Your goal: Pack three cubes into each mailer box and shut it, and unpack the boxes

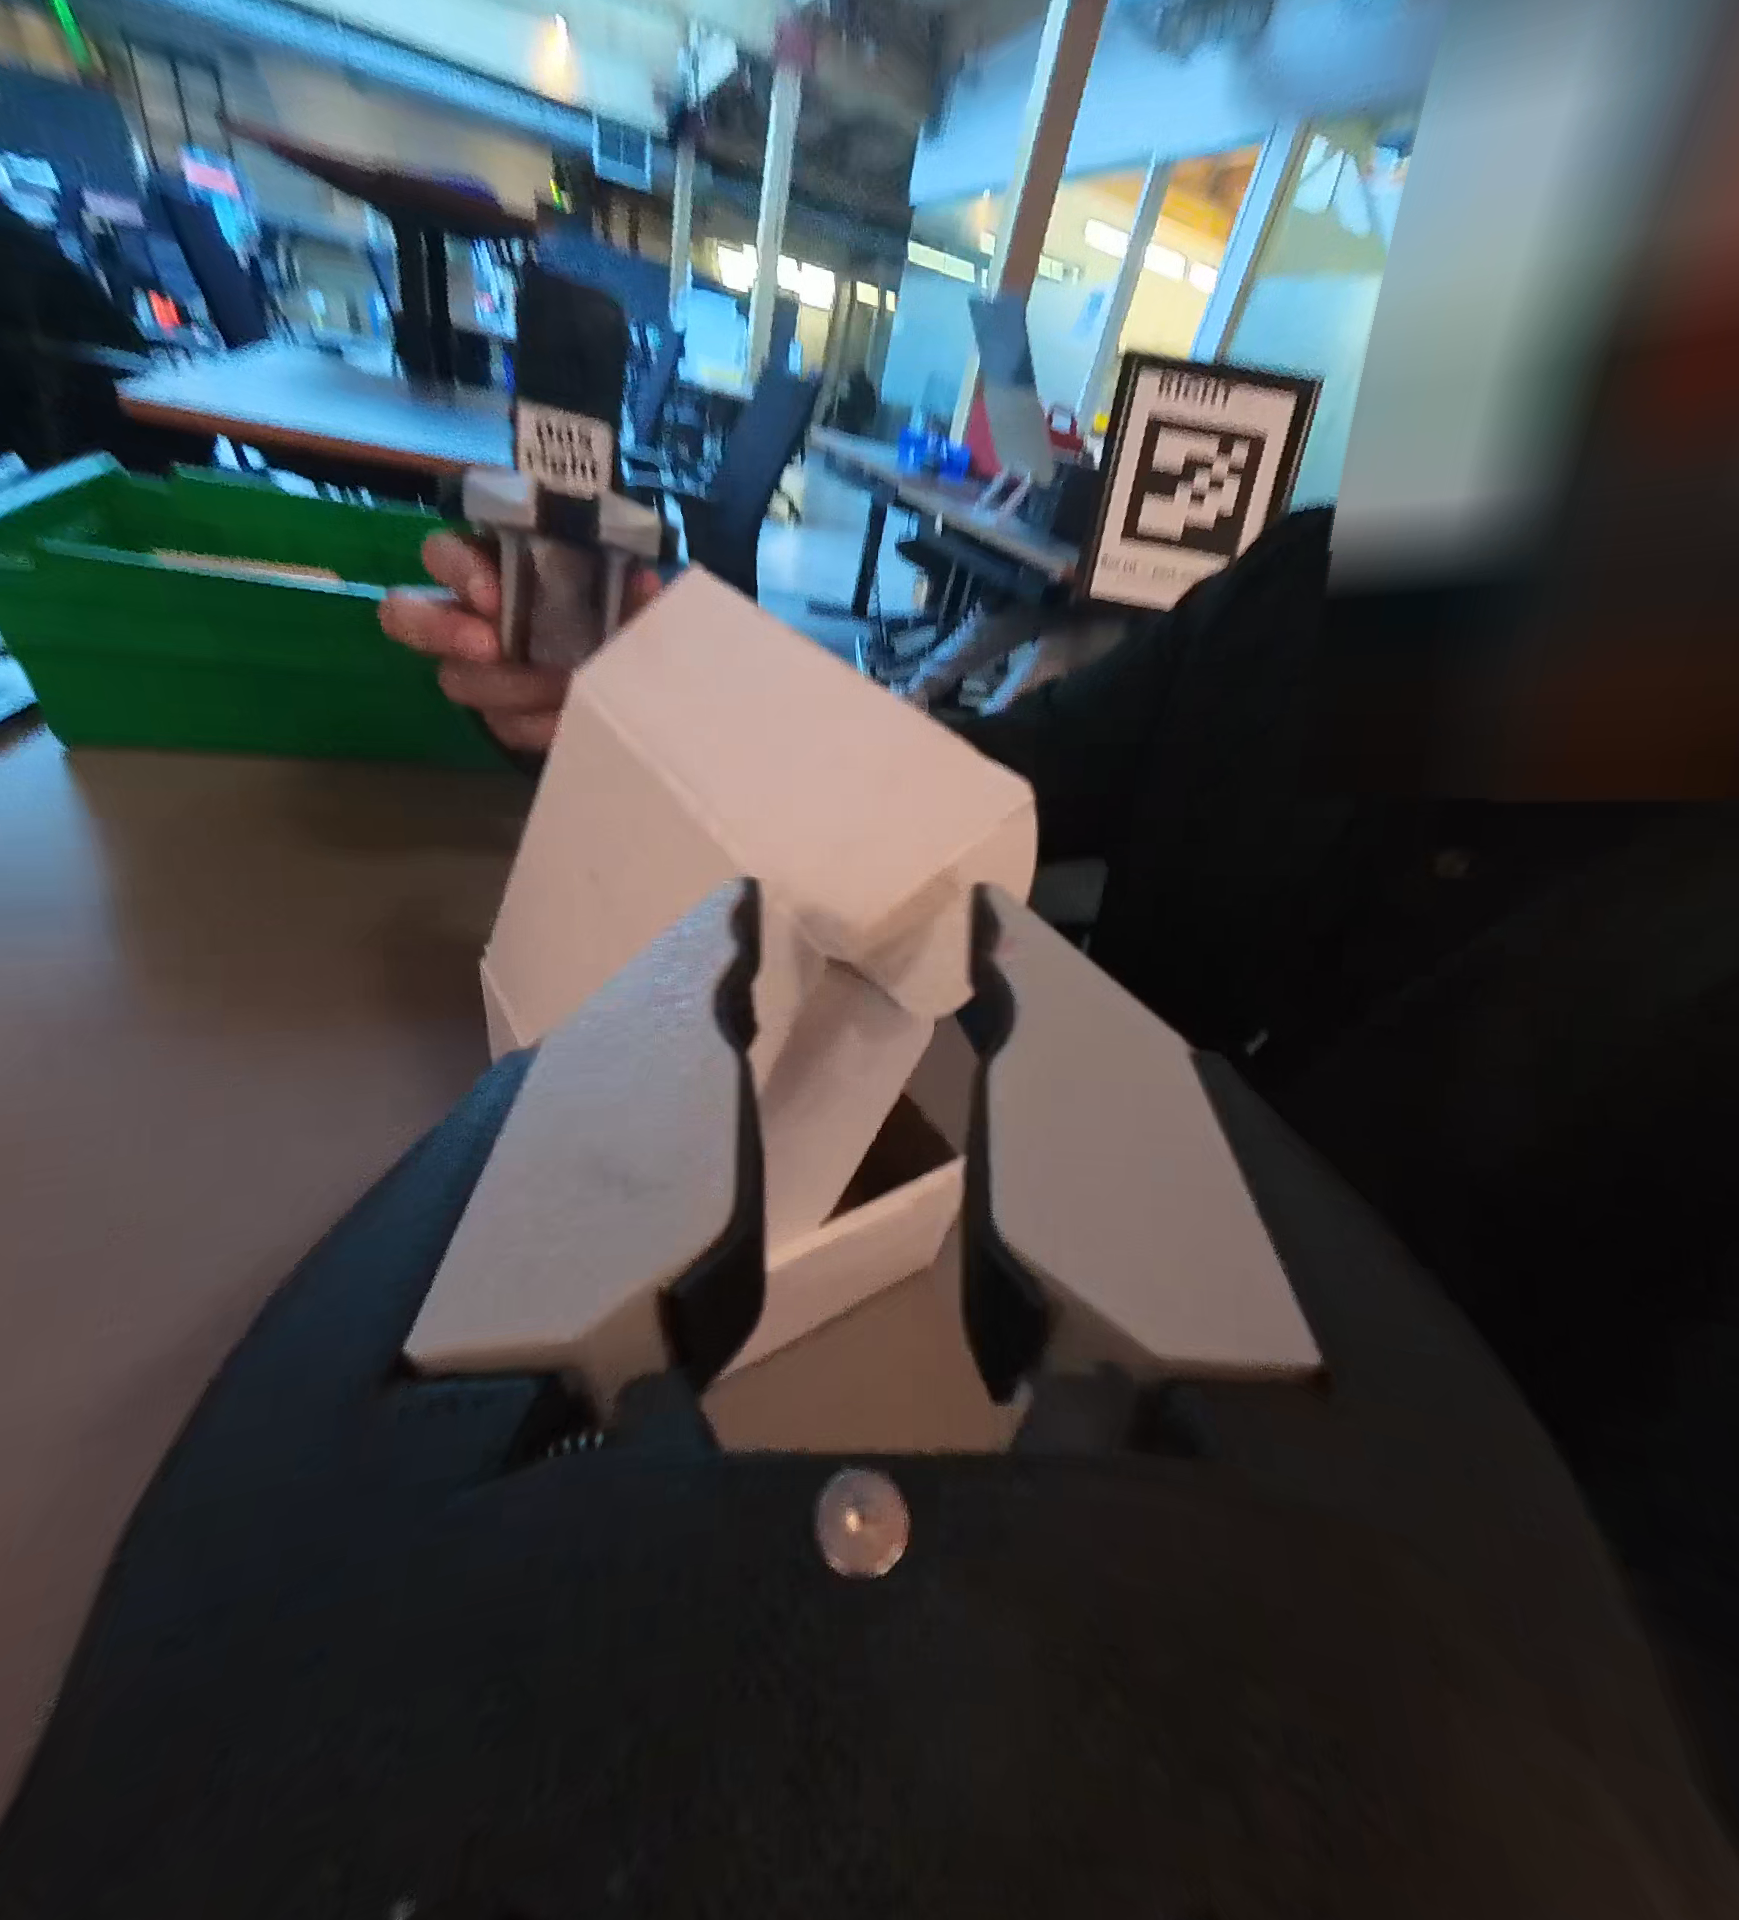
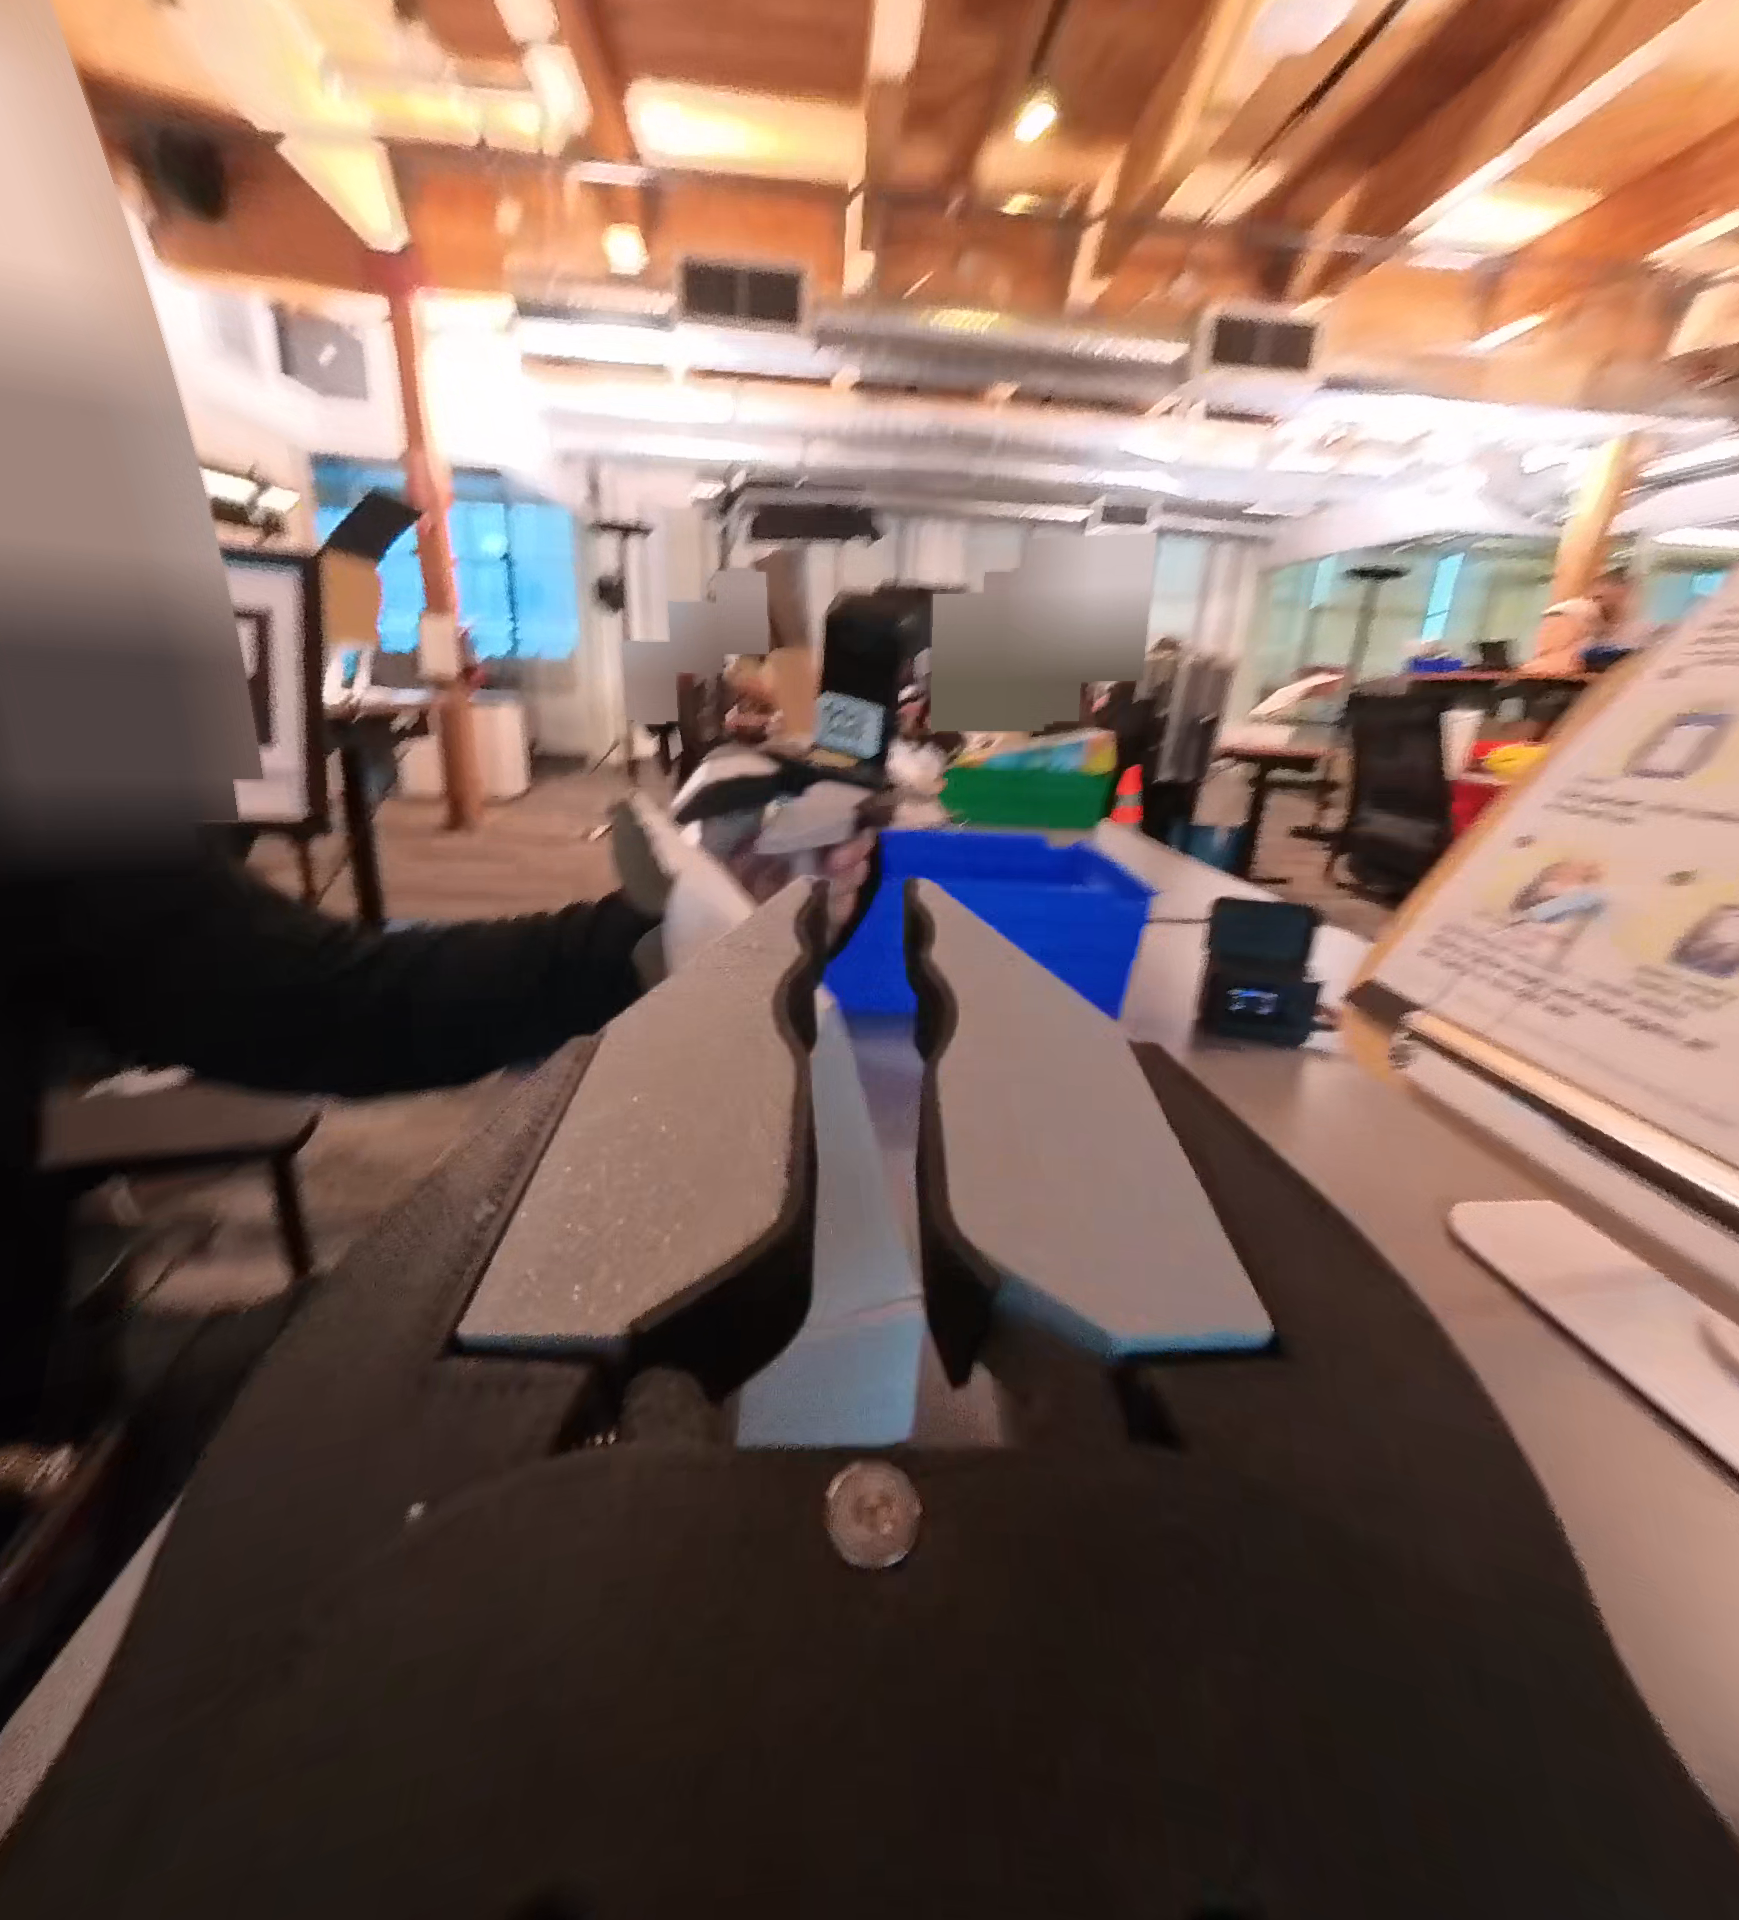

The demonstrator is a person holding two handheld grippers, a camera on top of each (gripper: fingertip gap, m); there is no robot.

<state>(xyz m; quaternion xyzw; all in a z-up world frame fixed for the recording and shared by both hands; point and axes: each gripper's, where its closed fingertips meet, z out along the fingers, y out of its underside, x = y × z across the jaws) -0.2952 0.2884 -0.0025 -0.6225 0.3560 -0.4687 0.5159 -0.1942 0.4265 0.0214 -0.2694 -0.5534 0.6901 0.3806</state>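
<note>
The left tongs [image 1: 865, 935] stand parted around a folded corner of the white mailer box [image 1: 740, 790], with a flap between the two fingers; the blur hides whether the pads press on it, so I cannot tell if they grip it or only straddle it. The box is raised and tilted, its lid half folded over, and a dark gap shows at its near side where a flap [image 1: 865, 1236] juts out. It hangs above the brown tabletop [image 1: 169, 987], which is bare on the left.

The right tongs [image 2: 860, 904] are nearly closed on a thin white sheet of card [image 2: 860, 1195] that runs lengthwise between the fingers; I cannot say whether they clamp it. In the left wrist view these same tongs [image 1: 564, 582] show beyond the box, held by a hand [image 1: 491, 655].

Behind the box, toward the far left edge of the tabletop, sits a green bin [image 1: 200, 634]. In the right wrist view a blue bin [image 2: 1010, 914] stands ahead, a small black device [image 2: 1254, 966] to its right, and a slanted printed board [image 2: 1613, 883] at the right edge. No cubes are visible.
</note>
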